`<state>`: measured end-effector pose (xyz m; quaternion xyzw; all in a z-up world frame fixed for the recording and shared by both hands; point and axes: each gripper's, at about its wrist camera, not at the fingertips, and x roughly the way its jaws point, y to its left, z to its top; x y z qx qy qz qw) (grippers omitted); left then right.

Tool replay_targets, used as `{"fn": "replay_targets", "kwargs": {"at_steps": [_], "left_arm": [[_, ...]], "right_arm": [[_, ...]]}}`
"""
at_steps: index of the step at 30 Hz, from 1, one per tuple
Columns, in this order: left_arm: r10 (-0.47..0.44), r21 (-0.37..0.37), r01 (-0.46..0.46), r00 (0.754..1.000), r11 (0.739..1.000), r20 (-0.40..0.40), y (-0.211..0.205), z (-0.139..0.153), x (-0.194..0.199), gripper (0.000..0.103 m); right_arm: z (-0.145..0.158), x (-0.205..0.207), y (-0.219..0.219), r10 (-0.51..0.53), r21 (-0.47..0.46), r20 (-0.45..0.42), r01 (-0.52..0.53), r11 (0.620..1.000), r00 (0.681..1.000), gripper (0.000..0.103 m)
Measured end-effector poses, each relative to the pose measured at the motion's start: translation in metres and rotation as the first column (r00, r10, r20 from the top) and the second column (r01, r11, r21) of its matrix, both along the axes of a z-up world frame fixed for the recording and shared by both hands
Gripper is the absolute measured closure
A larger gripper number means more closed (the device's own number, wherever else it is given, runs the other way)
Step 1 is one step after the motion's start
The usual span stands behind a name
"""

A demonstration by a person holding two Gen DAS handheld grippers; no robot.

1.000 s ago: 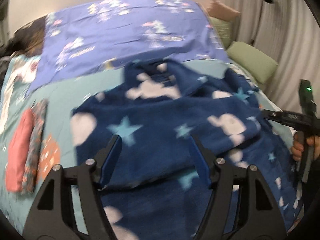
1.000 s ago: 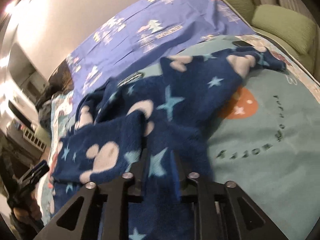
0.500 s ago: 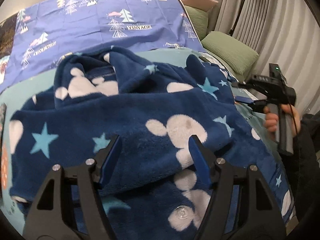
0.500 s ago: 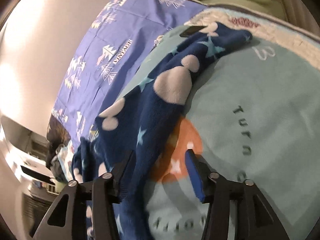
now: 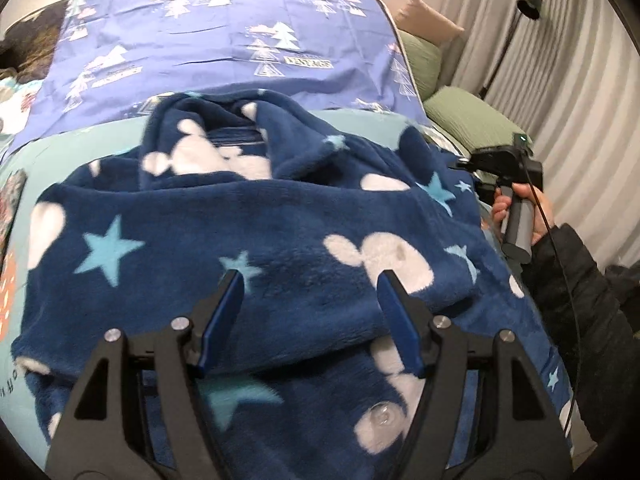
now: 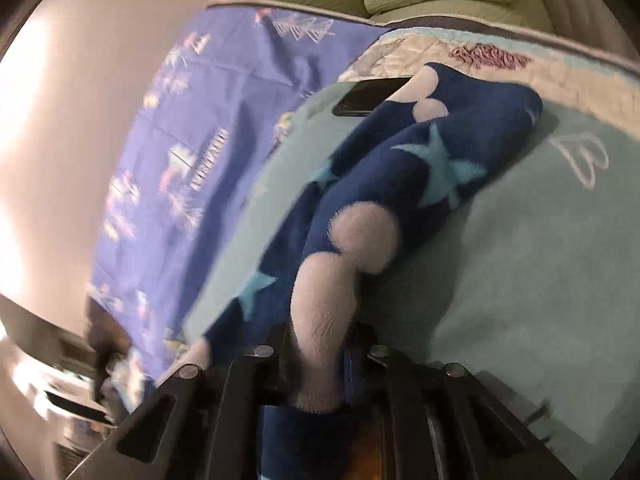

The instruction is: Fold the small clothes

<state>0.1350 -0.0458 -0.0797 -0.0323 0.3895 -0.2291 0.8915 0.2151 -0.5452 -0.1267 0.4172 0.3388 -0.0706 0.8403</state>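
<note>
**Sleeve pinched, fold half begun**

Since a second ago my right gripper (image 6: 316, 364) has let go, swung out along the bed and is closing again, now with the fleece sleeve (image 6: 420, 168) between its jaws.

Left wrist view: my left gripper (image 5: 310, 320) hangs released over the blue fleece garment (image 5: 256, 216), which lies rumpled on the teal blanket (image 5: 80, 140).

Right wrist view: the sleeve lies stretched outward, not yet folded in; I judge most folding remains.

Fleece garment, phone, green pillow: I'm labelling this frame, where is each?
fleece garment (image 5: 248, 216): left wrist view, on its folded top layer.
phone (image 6: 368, 96): right wrist view, on its dark screen.
green pillow (image 5: 472, 116): left wrist view, on its top face.
</note>
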Motion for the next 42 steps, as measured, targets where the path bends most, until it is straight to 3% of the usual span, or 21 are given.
{"fn": "replay_targets", "kwargs": {"at_steps": [5, 8, 11, 13, 14, 15, 17, 18, 19, 20, 22, 27, 28, 29, 31, 33, 34, 36, 38, 40, 42], "left_arm": [[0.073, -0.059, -0.074, 0.997, 0.996, -0.007, 0.028, 0.002, -0.001, 0.033], [0.116, -0.073, -0.116, 0.993, 0.991, -0.007, 0.042, 0.003, -0.001, 0.033], [0.158, -0.09, -0.157, 0.987, 0.983, -0.002, 0.058, 0.005, -0.004, 0.033], [0.186, -0.1, -0.186, 0.982, 0.978, -0.001, 0.068, 0.007, -0.007, 0.033], [0.204, -0.106, -0.203, 0.979, 0.973, -0.005, 0.076, 0.007, -0.009, 0.033], [0.212, -0.107, -0.212, 0.977, 0.971, -0.008, 0.08, 0.006, -0.009, 0.033], [0.234, -0.104, -0.235, 0.972, 0.966, -0.019, 0.091, 0.006, -0.012, 0.032], [0.236, -0.103, -0.237, 0.971, 0.966, -0.021, 0.094, 0.006, -0.014, 0.032], [0.236, -0.102, -0.237, 0.971, 0.966, -0.021, 0.096, 0.007, -0.015, 0.032], [0.235, -0.101, -0.235, 0.972, 0.967, -0.017, 0.098, 0.008, -0.017, 0.032], [0.228, -0.1, -0.227, 0.974, 0.969, -0.007, 0.1, 0.009, -0.021, 0.03], [0.199, -0.093, -0.196, 0.98, 0.976, 0.017, 0.094, 0.012, -0.025, 0.03], [0.186, -0.096, -0.183, 0.982, 0.978, 0.018, 0.091, 0.013, -0.026, 0.03], [0.177, -0.098, -0.175, 0.984, 0.98, 0.019, 0.089, 0.013, -0.027, 0.03], [0.164, -0.097, -0.161, 0.986, 0.982, 0.02, 0.085, 0.014, -0.029, 0.03], [0.152, -0.086, -0.15, 0.988, 0.985, 0.019, 0.079, 0.014, -0.028, 0.03], [0.149, -0.079, -0.147, 0.989, 0.986, 0.02, 0.077, 0.014, -0.028, 0.03], [0.141, -0.072, -0.139, 0.99, 0.988, 0.025, 0.073, 0.015, -0.03, 0.03], [0.133, -0.067, -0.13, 0.991, 0.989, 0.032, 0.07, 0.015, -0.032, 0.03], [0.133, -0.061, -0.131, 0.991, 0.989, 0.029, 0.07, 0.013, -0.031, 0.029], [0.144, -0.054, -0.143, 0.989, 0.988, 0.018, 0.07, 0.011, -0.028, 0.029]], "right_arm": [[0.065, -0.024, 0.033, 0.079, -0.174, 0.161, -0.051, 0.983, 0.984, 0.089], [0.116, -0.051, 0.092, 0.233, -0.423, 0.229, -0.119, 0.898, 0.945, 0.088], [0.14, -0.09, 0.184, 0.492, -0.676, 0.196, -0.246, 0.695, 0.848, 0.083], [0.122, -0.123, 0.257, 0.682, -0.804, 0.038, -0.382, 0.455, 0.73, 0.076], [0.104, -0.136, 0.284, 0.733, -0.83, -0.057, -0.44, 0.343, 0.678, 0.067], [0.087, -0.145, 0.303, 0.754, -0.842, -0.138, -0.477, 0.253, 0.642, 0.061], [0.048, -0.165, 0.333, 0.754, -0.846, -0.293, -0.527, 0.082, 0.588, 0.061], [0.027, -0.174, 0.342, 0.742, -0.836, -0.366, -0.549, 0.002, 0.561, 0.061], [0.012, -0.182, 0.346, 0.727, -0.83, -0.41, -0.555, -0.047, 0.551, 0.061], [0.006, -0.187, 0.344, 0.717, -0.833, -0.419, -0.549, -0.061, 0.556, 0.06], [0.009, -0.196, 0.333, 0.718, -0.838, -0.396, -0.546, -0.028, 0.572, 0.056], [0.057, -0.191, 0.277, 0.796, -0.694, -0.194, -0.654, 0.301, 0.573, 0.039], [0.066, -0.184, 0.259, 0.788, -0.645, -0.143, -0.66, 0.385, 0.599, 0.039], [0.07, -0.185, 0.252, 0.774, -0.615, -0.114, -0.656, 0.437, 0.623, 0.039], [0.078, -0.164, 0.213, 0.694, -0.497, -0.04, -0.617, 0.611, 0.719, 0.039], [0.073, -0.129, 0.164, 0.546, -0.3, -0.006, -0.522, 0.798, 0.838, 0.039], [0.066, -0.115, 0.146, 0.487, -0.21, -0.009, -0.478, 0.853, 0.873, 0.039], [0.05, -0.089, 0.121, 0.427, -0.036, -0.035, -0.428, 0.903, 0.904, 0.039], [0.028, -0.069, 0.11, 0.407, 0.128, -0.05, -0.398, 0.908, 0.912, 0.039], [0.021, -0.059, 0.114, 0.408, 0.137, -0.046, -0.399, 0.907, 0.912, 0.039], [0.026, -0.05, 0.125, 0.394, 0.05, -0.051, -0.392, 0.919, 0.918, 0.042]]}}
